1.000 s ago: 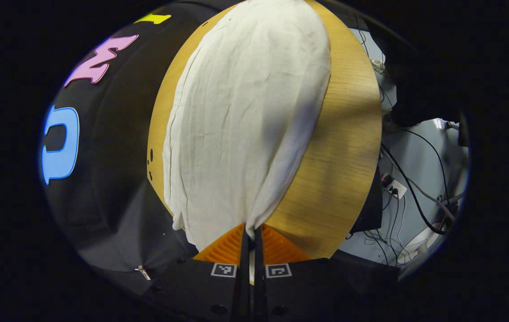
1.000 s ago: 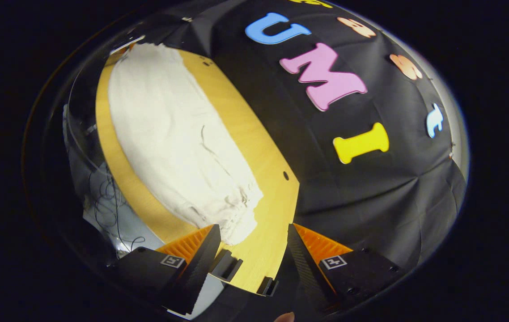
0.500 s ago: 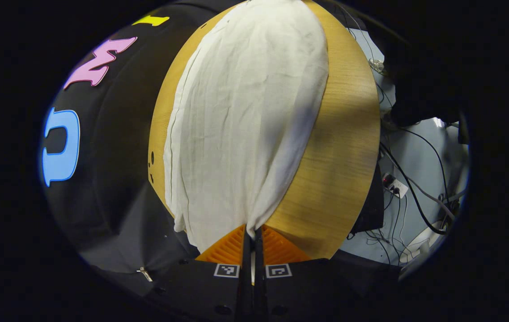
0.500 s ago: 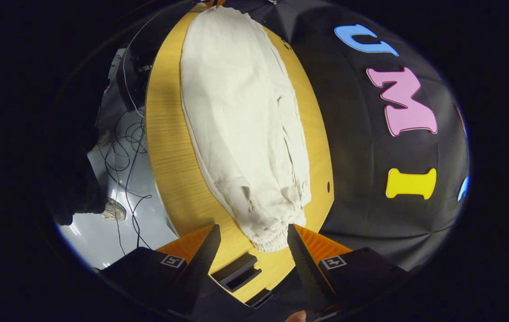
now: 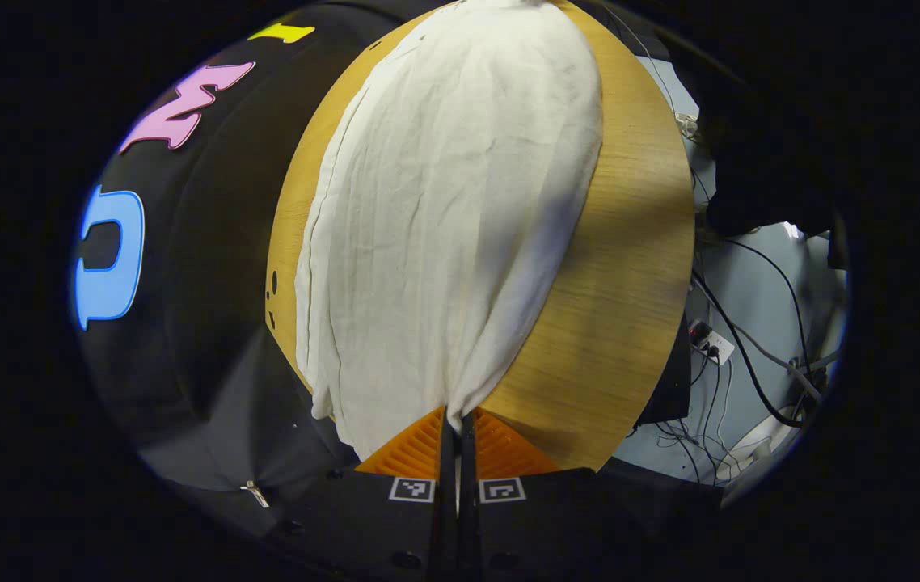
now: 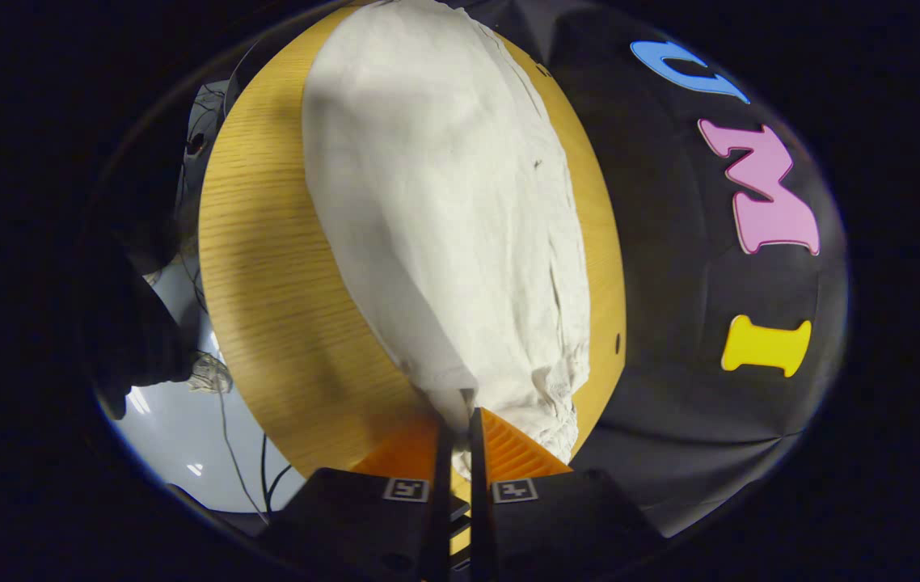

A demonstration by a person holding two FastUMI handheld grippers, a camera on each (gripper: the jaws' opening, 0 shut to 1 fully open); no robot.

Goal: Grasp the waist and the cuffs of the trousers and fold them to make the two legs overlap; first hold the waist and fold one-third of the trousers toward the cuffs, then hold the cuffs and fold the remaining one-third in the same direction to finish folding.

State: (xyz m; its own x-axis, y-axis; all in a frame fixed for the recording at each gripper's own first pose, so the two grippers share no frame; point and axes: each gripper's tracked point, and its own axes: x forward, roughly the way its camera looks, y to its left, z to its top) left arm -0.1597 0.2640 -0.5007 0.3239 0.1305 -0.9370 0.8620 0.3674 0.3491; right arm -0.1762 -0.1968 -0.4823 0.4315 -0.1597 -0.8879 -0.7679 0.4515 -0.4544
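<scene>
Both grippers pinching opposite ends of the white trousers on the desk

Left gripper (image 5: 453, 420) is clamping one end of the white trousers (image 5: 444, 226), fingers pressed together on the cloth at the desk (image 5: 622, 307) edge. Right gripper (image 6: 458, 416) is clamping the gathered cuff end (image 6: 545, 404). Trousers are lying lengthwise, nearer the edge by the booth wall (image 6: 686, 242).

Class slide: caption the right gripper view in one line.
Right gripper shut on one end of the white trousers spread along the wooden table.
</scene>
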